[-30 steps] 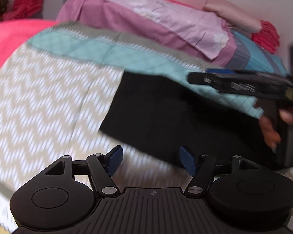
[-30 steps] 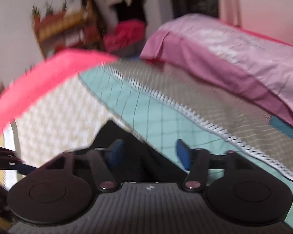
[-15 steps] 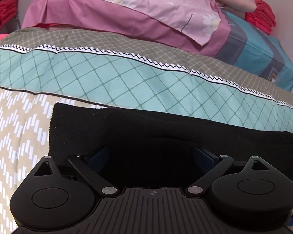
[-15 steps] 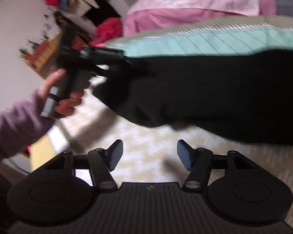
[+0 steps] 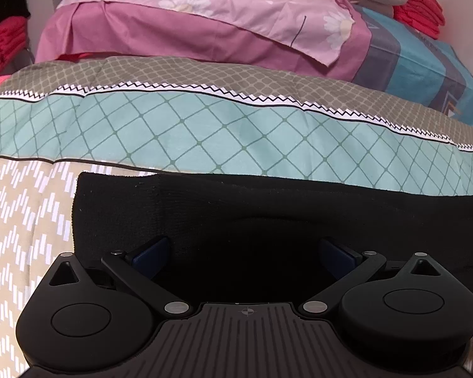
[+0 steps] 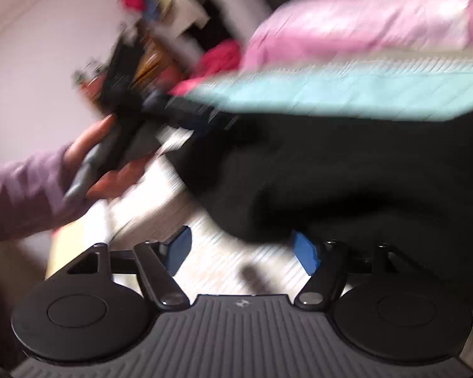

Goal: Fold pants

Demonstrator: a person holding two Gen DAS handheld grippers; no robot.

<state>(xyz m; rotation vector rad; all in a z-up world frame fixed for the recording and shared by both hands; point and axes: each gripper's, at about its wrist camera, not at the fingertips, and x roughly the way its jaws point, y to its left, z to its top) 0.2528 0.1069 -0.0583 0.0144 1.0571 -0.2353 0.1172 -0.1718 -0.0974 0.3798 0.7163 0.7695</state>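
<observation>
The black pants (image 5: 268, 208) lie folded on the patterned bedspread (image 5: 22, 220). My left gripper (image 5: 246, 258) is open, wide apart, low over the pants' near edge close to their left corner, with blue pads (image 5: 151, 256) resting at the fabric. In the blurred right wrist view the pants (image 6: 347, 173) spread across the right side. My right gripper (image 6: 242, 252) is open and empty, just before the pants' near edge. The left gripper (image 6: 186, 113) shows there too, held in a hand at the pants' far left corner.
Pink pillows (image 5: 205, 22) and a blue-grey pillow (image 5: 419, 69) are stacked at the bed's far side. Red cloth (image 5: 422, 9) lies at the far right and on a shelf (image 5: 3, 44) at the left. A cluttered shelf (image 6: 160, 31) stands beyond the bed.
My left gripper has come down onto the pants' near edge and opened wider. My right gripper swung round from the bedspread to face the pants and is still moving.
</observation>
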